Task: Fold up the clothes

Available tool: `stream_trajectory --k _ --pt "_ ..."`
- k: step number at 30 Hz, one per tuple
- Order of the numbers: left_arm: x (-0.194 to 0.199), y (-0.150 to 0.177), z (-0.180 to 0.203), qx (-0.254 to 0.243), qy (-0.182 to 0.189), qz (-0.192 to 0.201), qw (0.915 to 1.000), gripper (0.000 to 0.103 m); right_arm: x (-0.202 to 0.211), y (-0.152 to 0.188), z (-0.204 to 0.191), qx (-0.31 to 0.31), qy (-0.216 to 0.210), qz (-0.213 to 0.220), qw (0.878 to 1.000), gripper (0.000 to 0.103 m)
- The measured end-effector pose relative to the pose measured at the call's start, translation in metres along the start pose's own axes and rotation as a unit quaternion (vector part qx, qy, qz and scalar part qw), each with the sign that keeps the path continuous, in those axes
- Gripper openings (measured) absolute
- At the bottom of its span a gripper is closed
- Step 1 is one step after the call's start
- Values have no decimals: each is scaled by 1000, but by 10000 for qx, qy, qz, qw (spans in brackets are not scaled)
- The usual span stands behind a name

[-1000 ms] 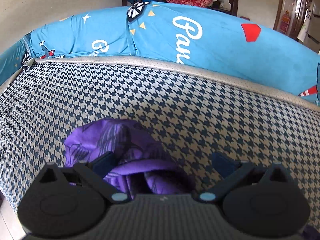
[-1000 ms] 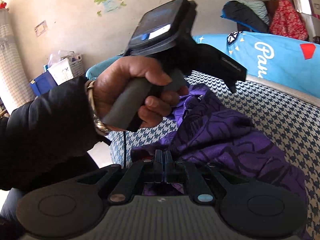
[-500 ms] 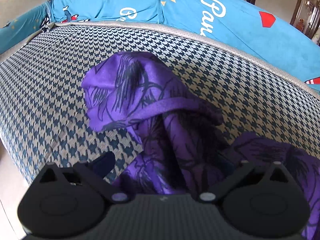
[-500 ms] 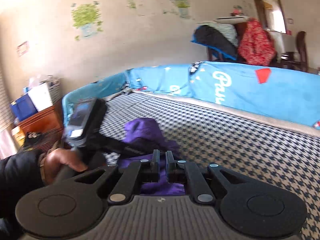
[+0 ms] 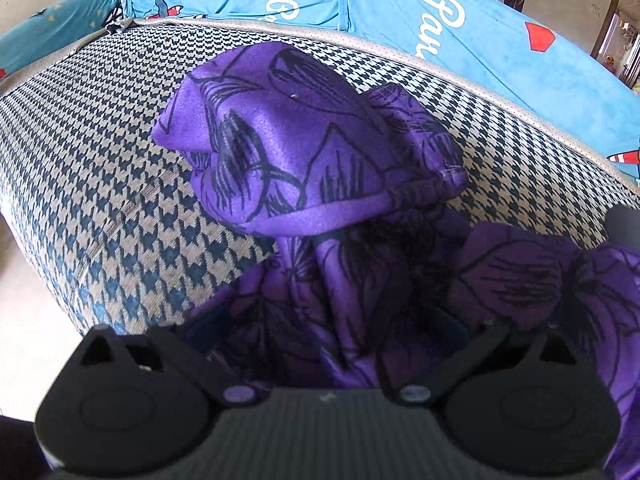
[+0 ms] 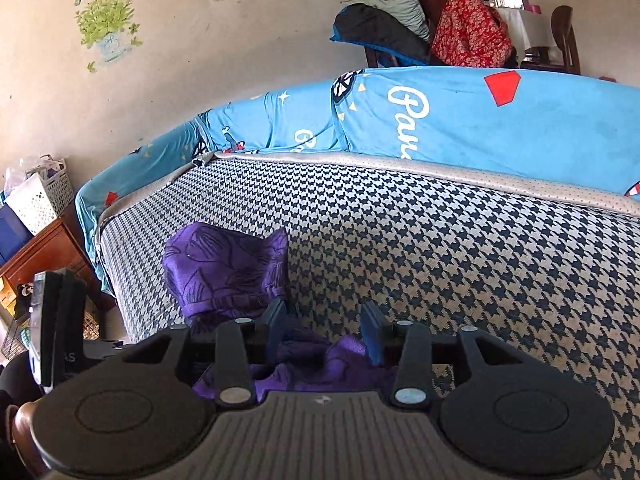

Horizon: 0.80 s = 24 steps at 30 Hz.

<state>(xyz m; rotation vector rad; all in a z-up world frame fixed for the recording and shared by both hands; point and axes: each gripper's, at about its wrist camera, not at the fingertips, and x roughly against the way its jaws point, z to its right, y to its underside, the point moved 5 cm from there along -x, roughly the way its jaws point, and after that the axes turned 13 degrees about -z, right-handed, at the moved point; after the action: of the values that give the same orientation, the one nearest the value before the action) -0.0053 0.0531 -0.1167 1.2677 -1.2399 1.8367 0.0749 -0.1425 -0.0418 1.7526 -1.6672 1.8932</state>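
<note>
Right gripper (image 6: 325, 330) jaws opening over one purple garment (image 6: 228, 272)

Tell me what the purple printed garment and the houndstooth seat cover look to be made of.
Purple garment with black line print: seemingly a thin, soft synthetic knit; it has a slight sheen and slumps in loose folds, though fibre cannot be confirmed.

Navy-and-cream houndstooth seat cover: apparently a woven, matte upholstery fabric; fine ribbed weave lines show up close in the left wrist view, and it lies flat and taut.
</note>
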Motion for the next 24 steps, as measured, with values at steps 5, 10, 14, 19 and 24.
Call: stream_trajectory --k 5,10,14,19,24 --pt "5 5 -7 31 95 8 10000 103 -28 15 -22 535 64 -444 9976 54" --pt "10 5 -12 199 270 18 9994 103 -42 31 -34 871 301 -421 9949 18" --pt "16 6 -16 361 406 37 9985 103 -22 36 -36 692 574 43 9959 10" --pt "24 4 -24 587 678 108 9959 103 38 37 -23 -238 707 978 9924 3" --pt "22 -6 -41 795 668 99 9945 103 94 63 -5 -1013 879 1568 9785 2"
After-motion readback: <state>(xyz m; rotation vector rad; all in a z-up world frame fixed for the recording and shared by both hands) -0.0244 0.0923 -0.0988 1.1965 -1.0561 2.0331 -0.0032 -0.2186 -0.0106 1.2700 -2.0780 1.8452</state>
